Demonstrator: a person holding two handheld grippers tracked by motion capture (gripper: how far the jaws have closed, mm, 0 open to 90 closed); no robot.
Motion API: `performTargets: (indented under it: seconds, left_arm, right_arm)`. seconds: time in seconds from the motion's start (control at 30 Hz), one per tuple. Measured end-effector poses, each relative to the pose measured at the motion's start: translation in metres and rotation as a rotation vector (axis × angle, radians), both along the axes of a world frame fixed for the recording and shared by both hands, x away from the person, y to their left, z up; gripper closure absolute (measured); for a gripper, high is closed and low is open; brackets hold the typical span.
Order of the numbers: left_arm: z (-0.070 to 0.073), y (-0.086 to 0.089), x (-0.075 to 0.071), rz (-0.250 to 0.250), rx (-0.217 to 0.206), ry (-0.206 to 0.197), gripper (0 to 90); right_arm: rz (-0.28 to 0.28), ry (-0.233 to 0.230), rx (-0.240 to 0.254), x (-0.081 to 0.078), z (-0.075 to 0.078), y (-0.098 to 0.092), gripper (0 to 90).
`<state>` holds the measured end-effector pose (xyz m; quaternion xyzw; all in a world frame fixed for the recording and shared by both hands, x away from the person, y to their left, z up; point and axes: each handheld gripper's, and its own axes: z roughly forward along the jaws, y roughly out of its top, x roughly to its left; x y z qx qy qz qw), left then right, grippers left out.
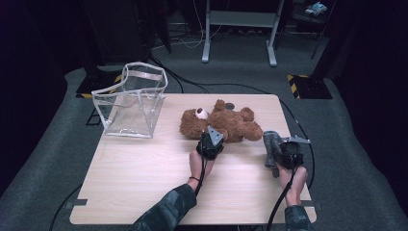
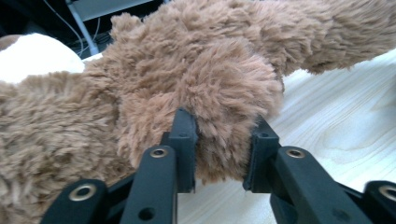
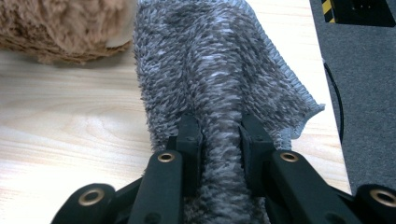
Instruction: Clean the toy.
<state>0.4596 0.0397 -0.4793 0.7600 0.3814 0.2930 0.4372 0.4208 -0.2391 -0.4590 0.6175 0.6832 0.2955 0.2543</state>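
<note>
Grey cloth (image 3: 219,93) in right hand-held gripper (image 3: 219,154), teddy bear (image 1: 226,122), clear bag (image 1: 132,103) empty

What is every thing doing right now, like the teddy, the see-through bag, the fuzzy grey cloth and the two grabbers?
Teddy bear: lying on the table, one paw pinched.
Clear bag: standing upright, top open, nothing seen inside.
Grey cloth: bunched up, one fold gripped.
Left gripper: closed on the teddy's paw.
Right gripper: closed on the cloth.
Table: flat, carrying it all.
</note>
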Motion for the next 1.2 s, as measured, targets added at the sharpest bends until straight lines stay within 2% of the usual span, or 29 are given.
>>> performTargets:
  seconds: [0.23, 0.37, 0.67, 0.8, 0.83, 1.0, 1.2]
  left_arm:
    - [0.018, 0.014, 0.004, -0.038, -0.058, -0.019, 73.5]
    - [0.027, 0.018, 0.006, -0.057, -0.042, -0.03, 73.6]
    - [0.045, 0.025, 0.008, -0.083, -0.071, -0.031, 74.5]
    - [0.051, 0.027, 0.009, -0.091, -0.062, -0.039, 74.8]
    - [0.054, 0.028, 0.008, -0.09, -0.068, -0.051, 75.0]
    - [0.066, 0.031, 0.003, -0.105, -0.081, -0.05, 75.2]
    - [0.085, 0.032, -0.008, -0.133, -0.104, -0.056, 75.3]
  right_arm:
    - [0.005, -0.003, 0.003, 0.001, 0.0, 0.004, 73.5]
    - [0.003, 0.003, 0.006, 0.001, 0.001, 0.006, 73.3]
    - [0.013, -0.008, 0.009, 0.0, 0.004, 0.011, 73.3]
    - [0.017, -0.011, -0.001, 0.0, 0.008, 0.015, 73.3]
    - [0.025, -0.017, -0.002, 0.0, 0.009, 0.015, 73.3]
    - [0.028, -0.039, -0.003, -0.003, 0.018, 0.019, 73.3]
    - [0.047, -0.084, -0.01, -0.011, 0.039, 0.028, 73.3]
